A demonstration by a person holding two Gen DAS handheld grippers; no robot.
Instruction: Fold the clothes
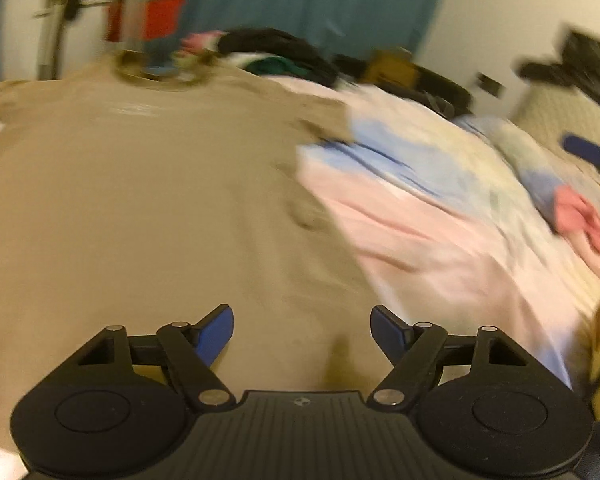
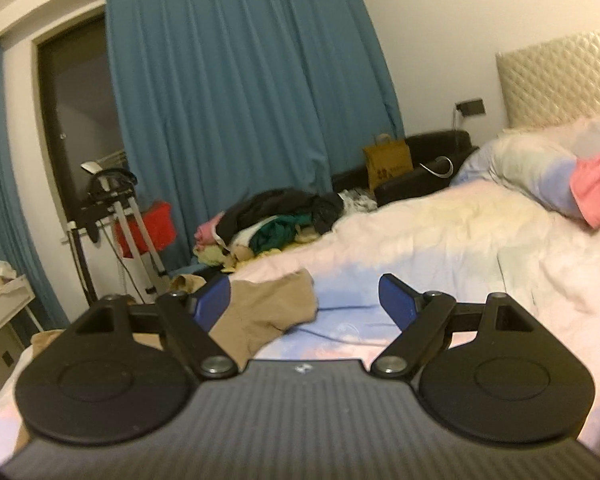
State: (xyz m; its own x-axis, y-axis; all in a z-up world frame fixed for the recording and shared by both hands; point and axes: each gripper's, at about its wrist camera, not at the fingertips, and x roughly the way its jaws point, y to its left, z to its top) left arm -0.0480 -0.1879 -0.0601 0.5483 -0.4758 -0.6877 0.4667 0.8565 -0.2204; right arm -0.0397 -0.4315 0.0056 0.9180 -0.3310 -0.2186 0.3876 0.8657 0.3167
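A tan T-shirt (image 1: 140,200) lies spread flat on the bed, its collar at the far end; the left wrist view is blurred by motion. My left gripper (image 1: 302,330) is open and empty, just above the shirt's near hem. My right gripper (image 2: 305,302) is open and empty, above the pastel duvet (image 2: 440,248), with the shirt's tan sleeve (image 2: 268,308) under its left finger. A blue fingertip of the right gripper shows at the right edge of the left wrist view (image 1: 588,150).
A heap of unfolded clothes (image 2: 276,220) lies at the far side of the bed. A pillow (image 2: 540,168) and pink cloth (image 2: 598,184) lie by the quilted headboard (image 2: 560,76). Teal curtains (image 2: 240,100), a brown paper bag (image 2: 388,162) and a metal stand (image 2: 112,208) are beyond.
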